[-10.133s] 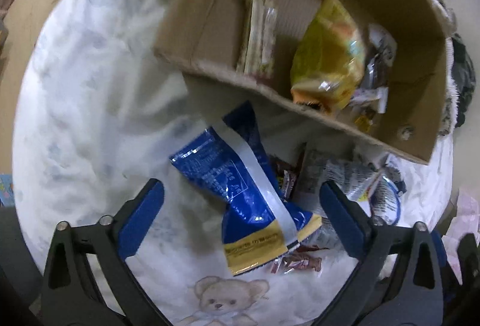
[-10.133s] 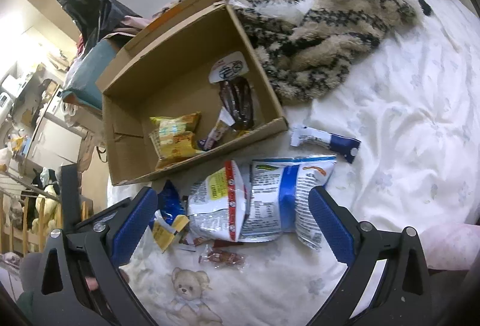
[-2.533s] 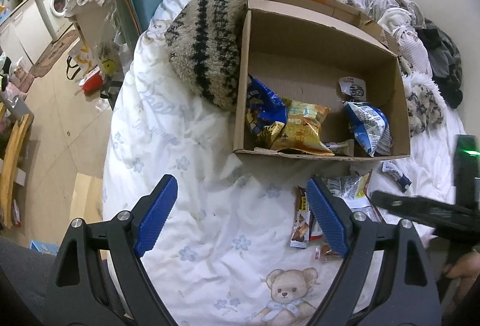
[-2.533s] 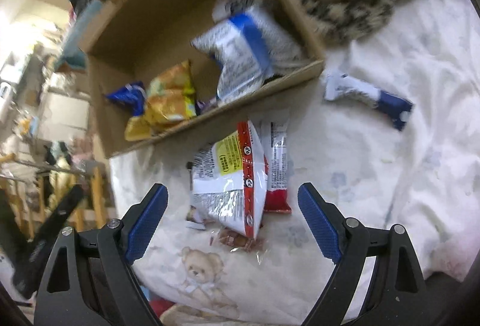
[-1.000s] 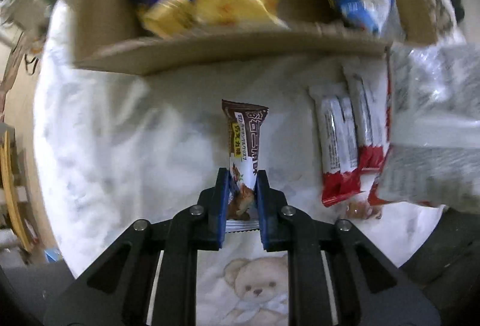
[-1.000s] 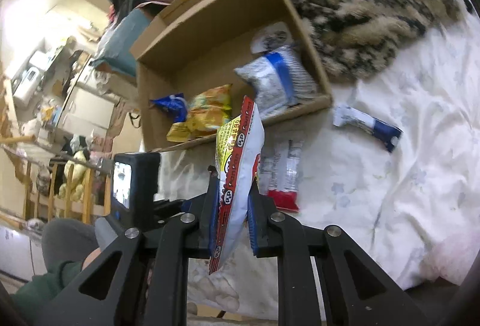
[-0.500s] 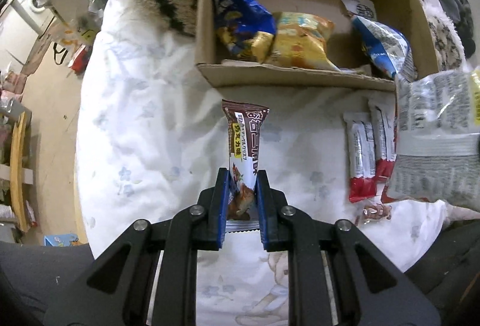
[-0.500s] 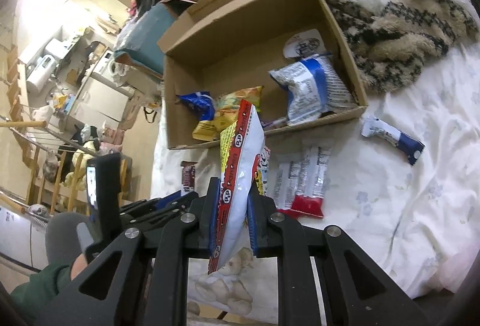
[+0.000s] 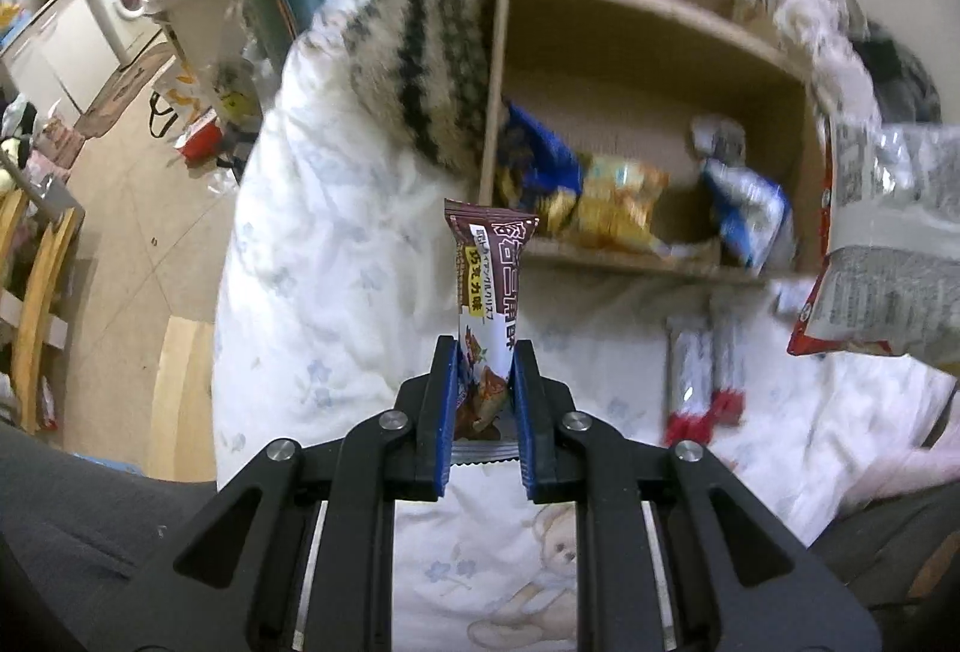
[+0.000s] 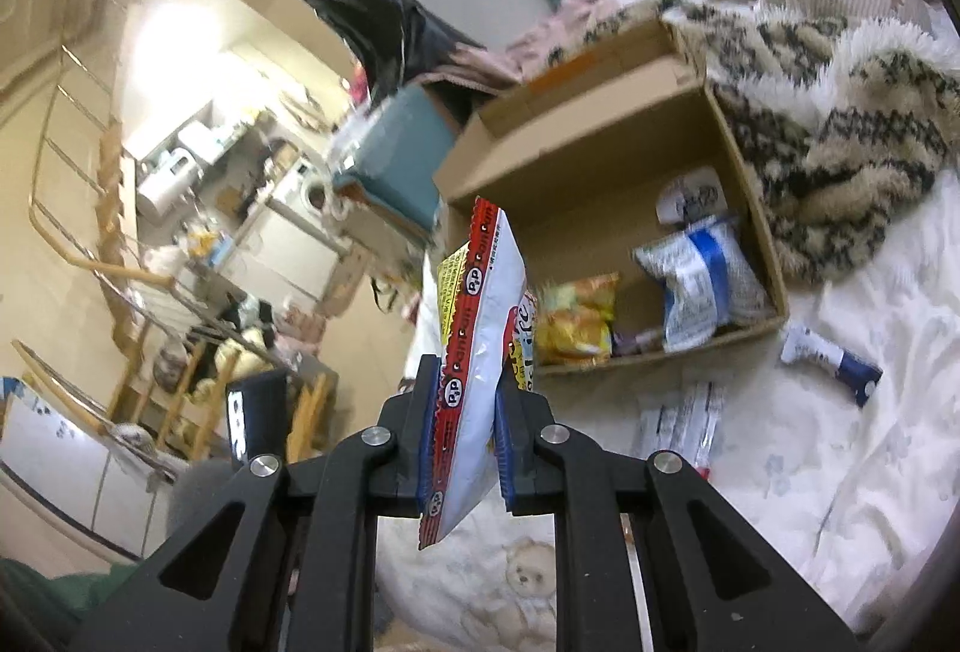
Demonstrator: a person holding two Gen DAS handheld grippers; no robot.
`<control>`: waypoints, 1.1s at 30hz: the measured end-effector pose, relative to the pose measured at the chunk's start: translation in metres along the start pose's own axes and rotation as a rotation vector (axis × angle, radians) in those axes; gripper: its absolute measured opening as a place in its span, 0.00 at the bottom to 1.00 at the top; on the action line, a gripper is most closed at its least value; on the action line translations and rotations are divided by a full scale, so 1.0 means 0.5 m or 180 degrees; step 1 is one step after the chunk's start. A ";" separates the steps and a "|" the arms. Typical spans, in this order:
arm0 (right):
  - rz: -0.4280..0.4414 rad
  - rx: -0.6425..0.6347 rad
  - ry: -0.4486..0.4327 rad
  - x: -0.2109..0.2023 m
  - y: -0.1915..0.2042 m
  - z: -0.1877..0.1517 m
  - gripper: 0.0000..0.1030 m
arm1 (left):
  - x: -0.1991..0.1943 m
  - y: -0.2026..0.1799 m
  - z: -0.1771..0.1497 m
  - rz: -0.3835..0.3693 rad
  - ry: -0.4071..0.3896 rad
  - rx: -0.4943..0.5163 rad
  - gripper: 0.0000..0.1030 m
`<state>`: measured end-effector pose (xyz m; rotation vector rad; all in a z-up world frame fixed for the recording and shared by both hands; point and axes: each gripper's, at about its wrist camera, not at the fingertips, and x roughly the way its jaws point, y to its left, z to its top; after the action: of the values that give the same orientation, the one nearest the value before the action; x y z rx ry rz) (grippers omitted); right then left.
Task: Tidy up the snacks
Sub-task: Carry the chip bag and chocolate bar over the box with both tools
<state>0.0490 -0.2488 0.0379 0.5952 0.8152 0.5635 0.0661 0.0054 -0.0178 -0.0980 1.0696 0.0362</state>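
Currently both units loaded. Left gripper [image 9: 483, 370] clenched on lower end of chocolate bar [image 9: 489, 286]; bar stands upright, clear of the bedsheet [image 9: 336, 256], short of the cardboard box [image 10: 600, 153]. Right gripper [image 10: 465, 406] clamped on edge seam of chip bag [image 10: 477, 340], bag hanging edge-on, also outside box.

Handling, est.:
- Bar: light, fairly stiff; wrapper slick. Hold at end seam, min. squeeze, contents likely brittle.
- Bag: light, air-filled, soft; contents crush easily. Grip seam only, not body.

Remaining: twin red-white sticks [image 10: 678, 427] and blue-white packet [image 10: 831, 361] lie on sheet beside box.
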 end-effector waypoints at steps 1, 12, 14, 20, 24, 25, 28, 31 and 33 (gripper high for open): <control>0.0011 0.0014 -0.0057 -0.006 -0.001 0.006 0.17 | -0.012 0.001 0.010 -0.0011 -0.0063 -0.0007 0.14; -0.0032 0.0304 -0.0469 -0.041 -0.058 0.089 0.17 | -0.088 0.002 0.146 -0.0051 -0.0515 0.0125 0.14; -0.0058 0.0357 -0.0518 -0.042 -0.069 0.105 0.17 | -0.085 -0.004 0.161 -0.0042 -0.0548 0.0173 0.14; -0.0210 0.0309 -0.0544 -0.030 -0.088 0.143 0.17 | -0.058 -0.020 0.205 -0.0035 -0.0549 0.0228 0.14; -0.0311 0.0380 -0.0445 -0.003 -0.120 0.169 0.17 | -0.038 -0.040 0.220 0.0022 -0.0620 0.0392 0.14; -0.0332 0.0453 -0.0403 0.008 -0.133 0.175 0.17 | -0.031 -0.046 0.223 0.0035 -0.0621 0.0449 0.14; -0.0394 0.0569 -0.0321 0.034 -0.154 0.183 0.17 | 0.002 -0.058 0.232 -0.0045 -0.0521 0.0470 0.14; -0.0469 0.0546 -0.0207 0.064 -0.161 0.188 0.17 | 0.032 -0.073 0.237 -0.0103 -0.0439 0.0483 0.14; -0.0501 0.0514 -0.0128 0.085 -0.163 0.191 0.17 | 0.054 -0.086 0.235 -0.0152 -0.0392 0.0516 0.14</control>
<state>0.1672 -0.3030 0.0139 0.6812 0.8663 0.3431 0.1849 -0.0263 0.0173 0.0249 0.9431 -0.0866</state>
